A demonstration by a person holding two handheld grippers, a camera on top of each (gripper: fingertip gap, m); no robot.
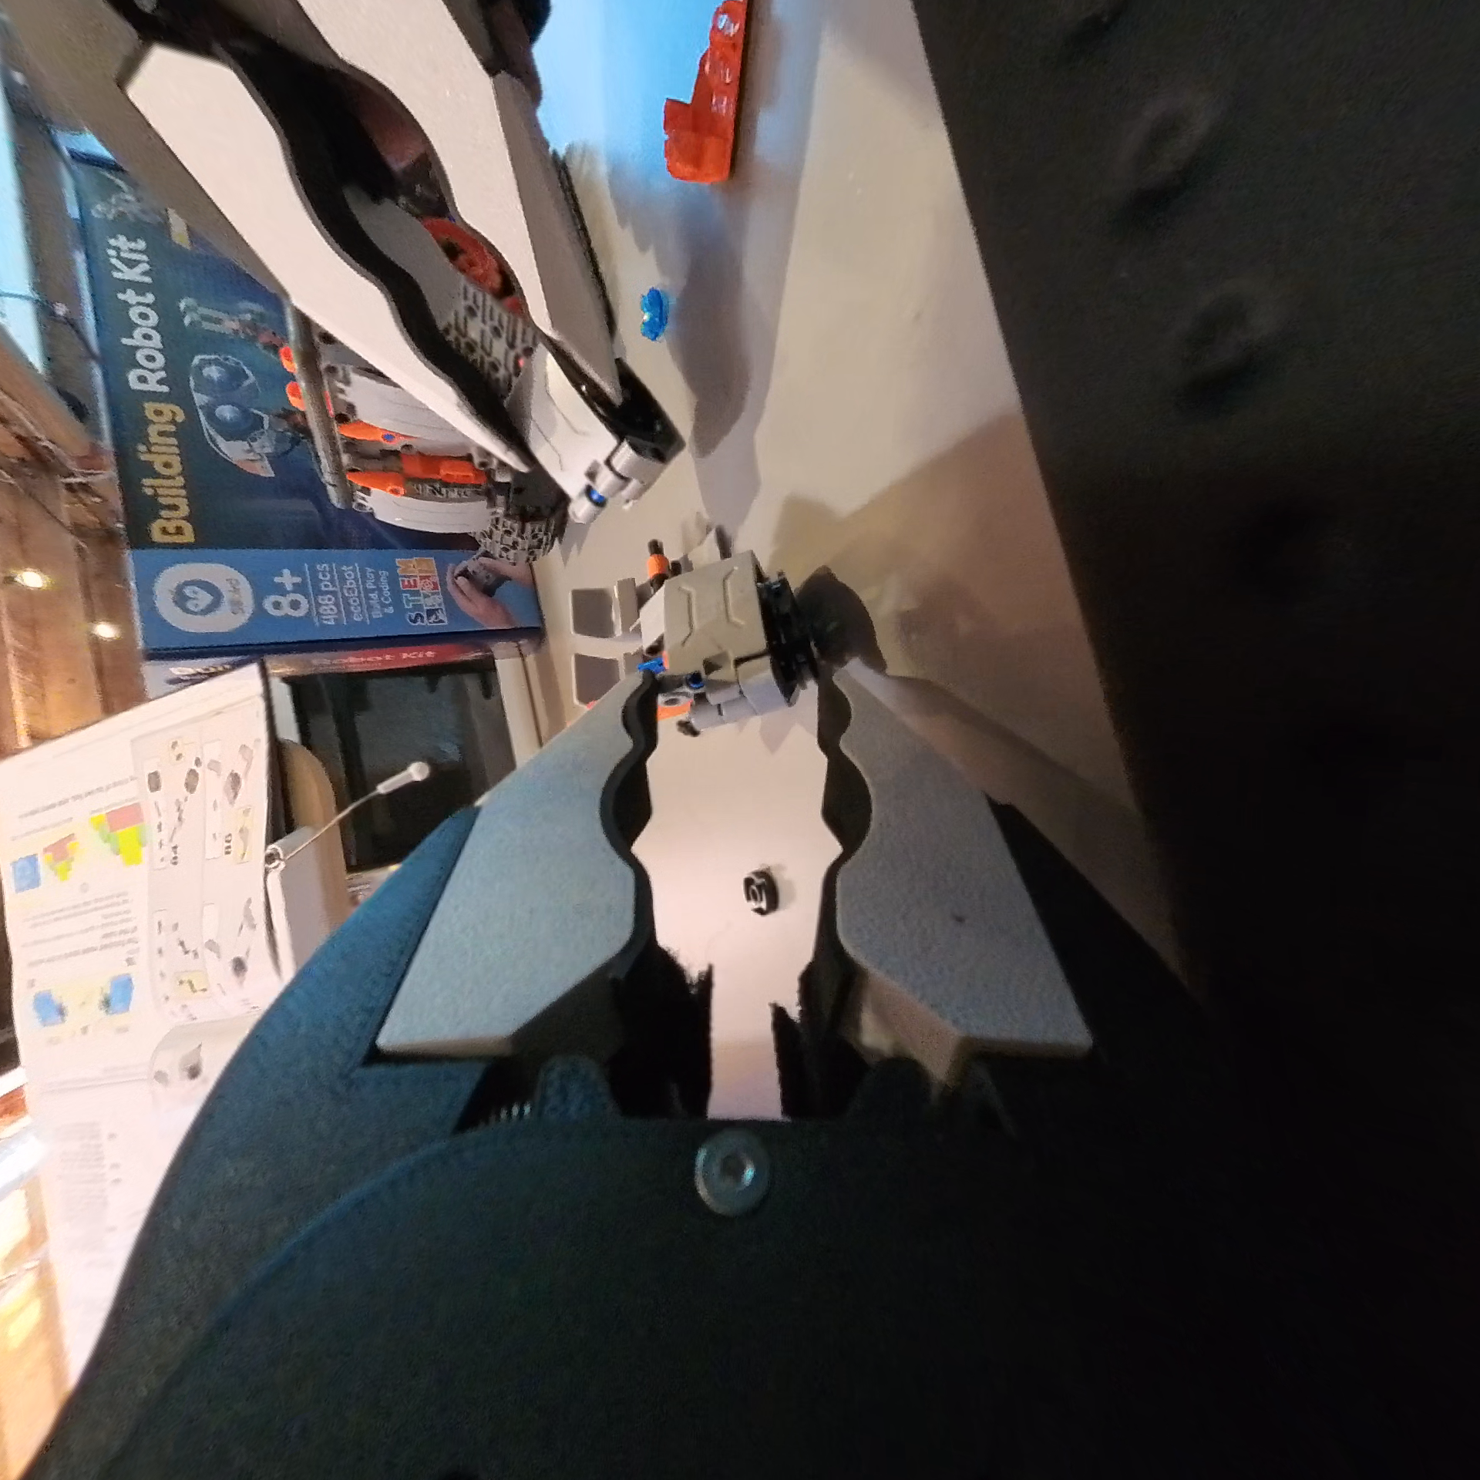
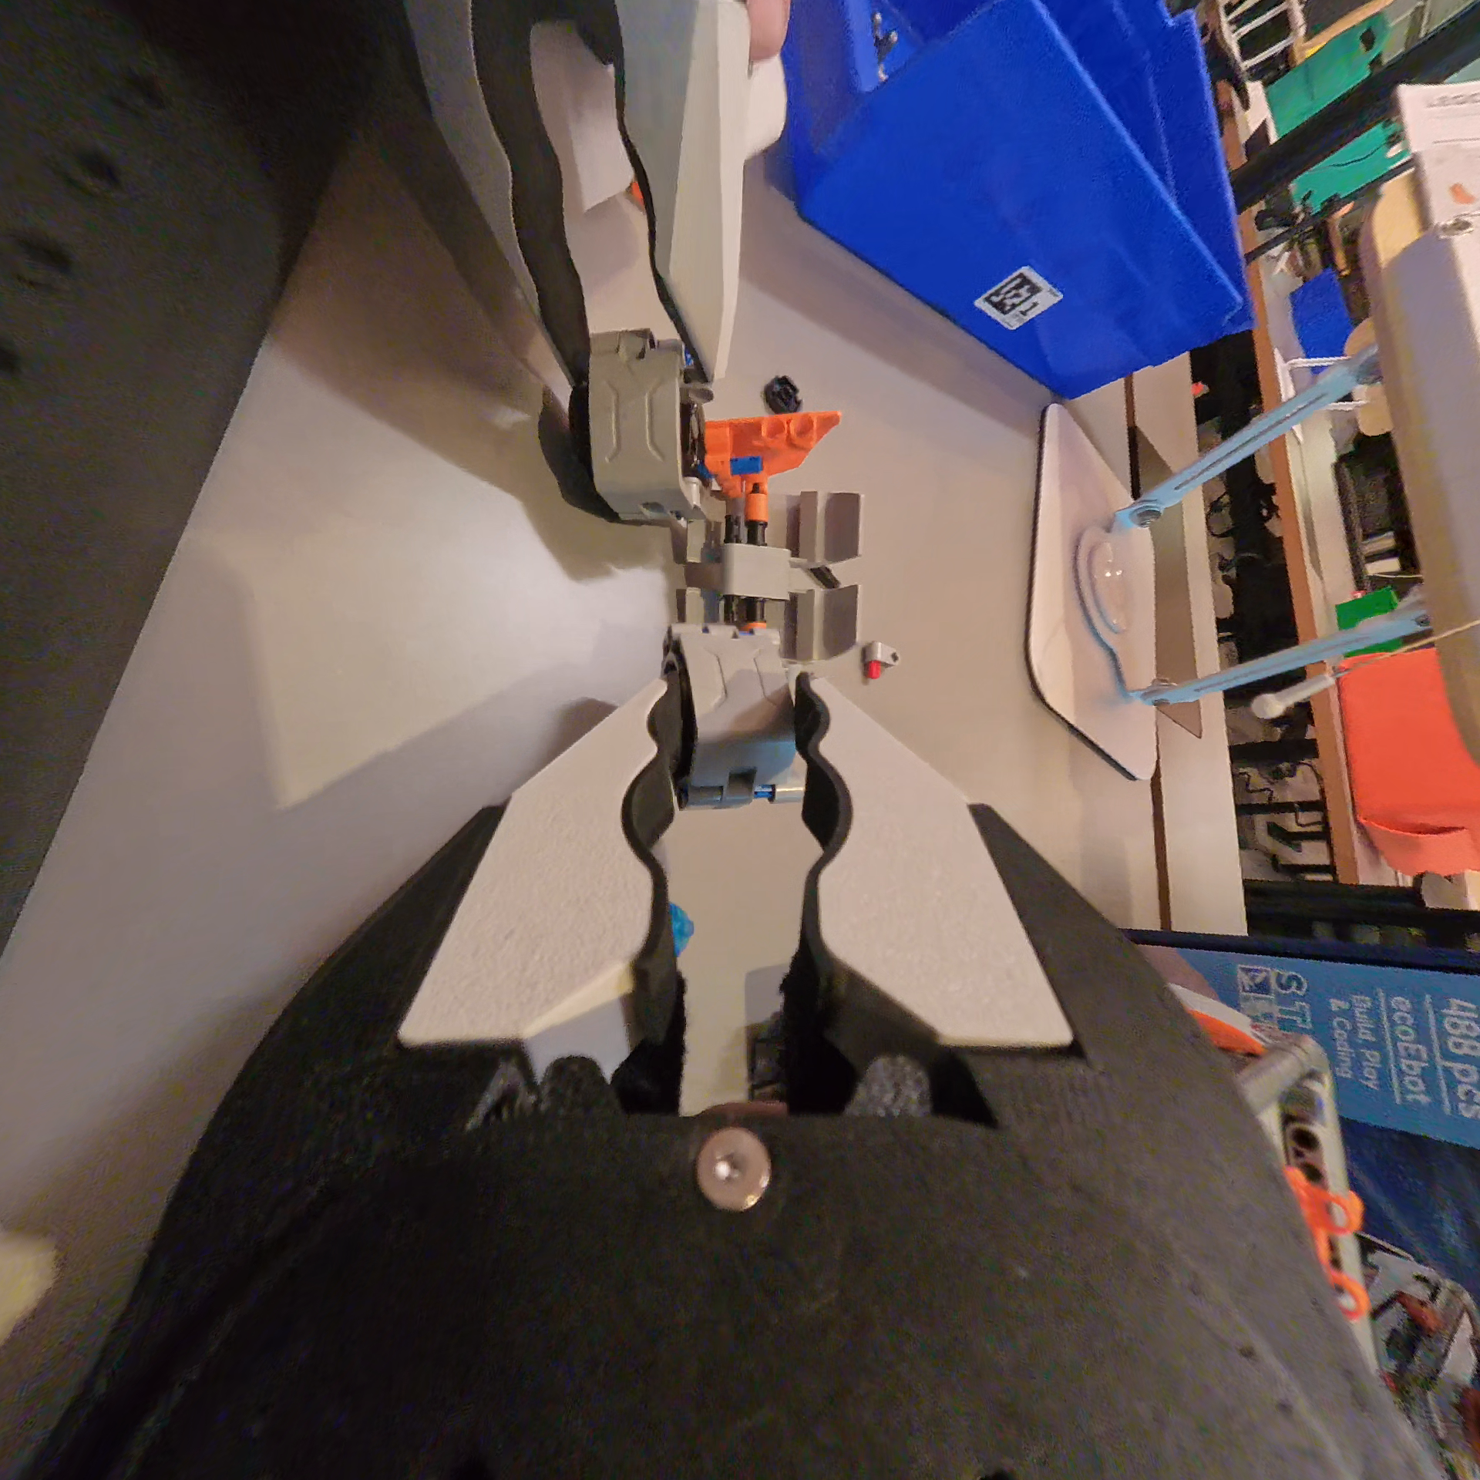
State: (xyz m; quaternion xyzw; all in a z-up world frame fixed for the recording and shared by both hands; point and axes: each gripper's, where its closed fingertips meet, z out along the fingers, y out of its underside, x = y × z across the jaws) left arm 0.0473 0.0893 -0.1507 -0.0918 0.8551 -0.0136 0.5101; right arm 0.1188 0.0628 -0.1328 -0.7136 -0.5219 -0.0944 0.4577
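**Entry: both claws, one shared load**

- Left claw: clenched, as far as I can judge, on one end of the grey brick-built model with orange and blue pins. Only the very tips bear on the end block that carries a black disc.
- Right claw: grasping the opposite grey end block, which is seated deeper between the wavy pads.
- The model spans the gap between the two claws, just above the white tabletop.

**Risks, my reading**
- The left tip hold is shallow, so a twist or pull could let that block slip free.
- The thin pinned middle joins the ends. Any disagreement between the claws could bend it or pop the pins.
- The orange wedge plate juts out beside the left claw's tips and looks easy to knock.

**Surroundings**
- A small black round piece lies on the table under the left claw, between its fingers.
- A small translucent blue piece lies under the right claw.
- A little grey piece with a red tip sits just beside the right fingertip.
- A translucent orange brick cluster is well beyond the left claw.
- A dark panel runs close along one side of both claws and is the nearest obstruction.
- A blue plastic bin and a blue cardboard kit box stand farther off.
- A printed instruction sheet is propped off to the left claw's side.
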